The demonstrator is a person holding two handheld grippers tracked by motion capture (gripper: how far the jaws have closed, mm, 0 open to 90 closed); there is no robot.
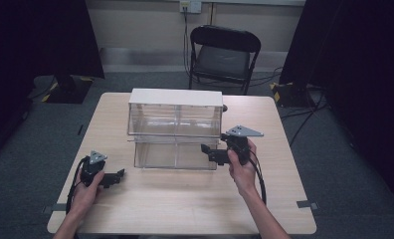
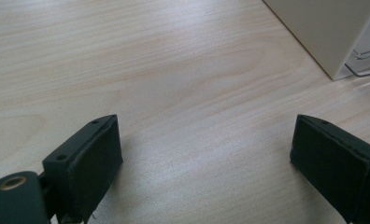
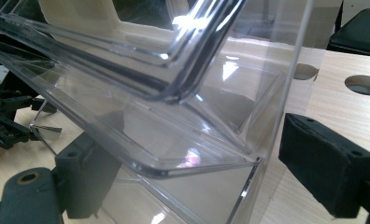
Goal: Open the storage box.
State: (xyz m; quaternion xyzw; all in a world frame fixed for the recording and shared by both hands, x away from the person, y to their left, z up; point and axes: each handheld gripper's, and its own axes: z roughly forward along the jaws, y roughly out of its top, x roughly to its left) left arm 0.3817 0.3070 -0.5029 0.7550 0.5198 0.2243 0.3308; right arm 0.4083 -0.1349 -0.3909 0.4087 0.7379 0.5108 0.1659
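Drawers in the clear cabinet (image 1: 175,130) sit mid-table; its lower front corner lies between the right gripper (image 3: 192,175)'s wide-open jaws, probably positioning to pull. Farther off, the left gripper (image 2: 206,161) rests open, empty, on the table (image 2: 174,70).

Your forearms run off the bottom edge of the high view, and the clear drawer box (image 1: 175,130) covers part of the counter (image 1: 185,199) behind it. In the right gripper view, the box (image 3: 174,116) hides part of your left finger, and its top is cropped. In the left gripper view, just 1 corner of the box (image 2: 328,32) enters at the upper right.
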